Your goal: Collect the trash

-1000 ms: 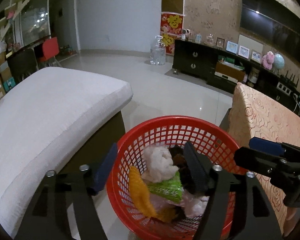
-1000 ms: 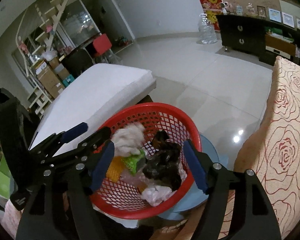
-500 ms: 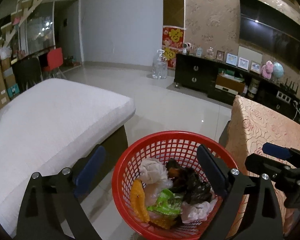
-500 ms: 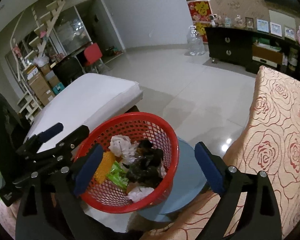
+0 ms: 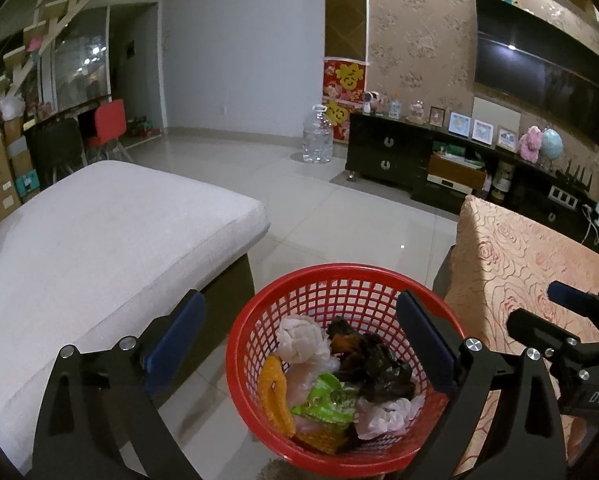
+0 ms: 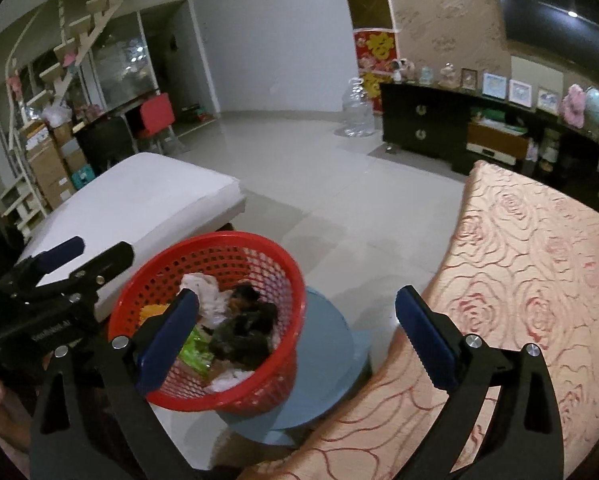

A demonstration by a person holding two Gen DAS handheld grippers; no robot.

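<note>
A red mesh basket (image 5: 339, 270) holds the trash: a white paper wad (image 5: 301, 338), a dark crumpled bag (image 5: 379, 368), a green wrapper (image 5: 327, 400) and an orange piece (image 5: 275, 396). My left gripper (image 5: 299, 300) hovers over it, open wide, with nothing pressed between its pads. In the right wrist view the basket (image 6: 219, 240) stands on a round blue stool (image 6: 327, 344). My right gripper (image 6: 299, 296) is above and to the right of the basket; its jaws are opening and hold nothing. Each gripper shows in the other's view: the right gripper (image 5: 535, 312) and the left gripper (image 6: 99, 248).
A white cushioned seat (image 5: 99, 232) lies left of the basket. A table under a rose-patterned cloth (image 6: 539, 280) fills the right. Tiled floor (image 5: 339, 208) stretches beyond to a dark TV cabinet (image 5: 399, 156) and a water jug (image 5: 317, 136).
Both grippers opened wide and drew back from the basket. The right wrist view swung right, so the basket now sits toward its left.
</note>
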